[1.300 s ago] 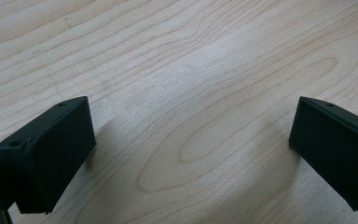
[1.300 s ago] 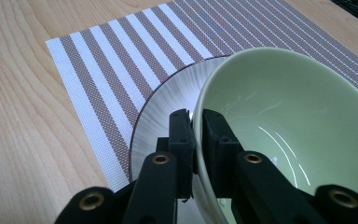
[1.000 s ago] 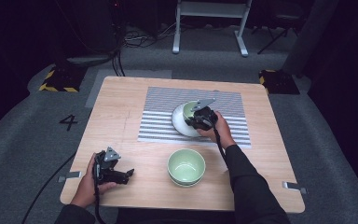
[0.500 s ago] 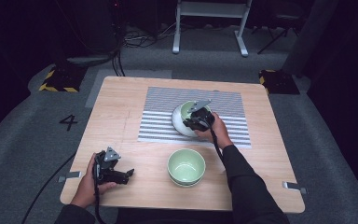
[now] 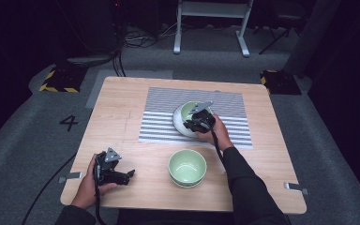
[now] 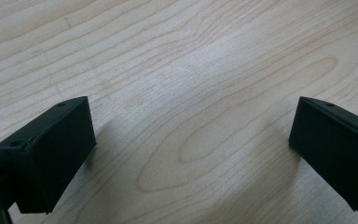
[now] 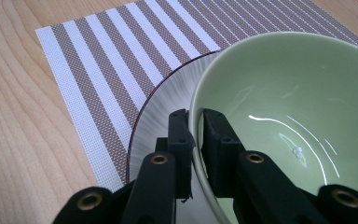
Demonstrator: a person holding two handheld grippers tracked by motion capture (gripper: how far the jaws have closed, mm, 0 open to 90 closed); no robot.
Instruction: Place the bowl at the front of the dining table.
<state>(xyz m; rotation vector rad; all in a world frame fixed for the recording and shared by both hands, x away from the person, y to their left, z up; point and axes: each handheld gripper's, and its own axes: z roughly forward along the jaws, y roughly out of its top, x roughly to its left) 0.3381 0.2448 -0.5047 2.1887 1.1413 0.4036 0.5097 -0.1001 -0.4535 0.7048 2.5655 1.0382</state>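
Not much has changed since a second ago: the right gripper (image 5: 198,123) has crept a little toward the left over the striped mat, taking the bowl with it, and the left one hasn't budged.

So the right gripper is clamped on the rim of a green bowl (image 7: 284,116). In the right gripper view you can see one jaw inside the bowl and one outside, squeezed narrow with the wall of the bowl pinched between them. That bowl sits on a white plate (image 7: 168,107) with a dark edge, and the plate is on the striped mat (image 5: 161,119) in the far middle of the wooden table (image 5: 122,98). I can't tell whether the bowl is resting on the plate or lifted just off it.

A second green bowl (image 5: 187,168) stands by itself on bare wood, nearer the person, well apart from both grippers.

The left gripper (image 5: 122,176) is down at the near left corner of the table, held in the left hand (image 5: 88,185). Its jaws are spread wide with nothing between them, just wood grain under them in the left gripper view.
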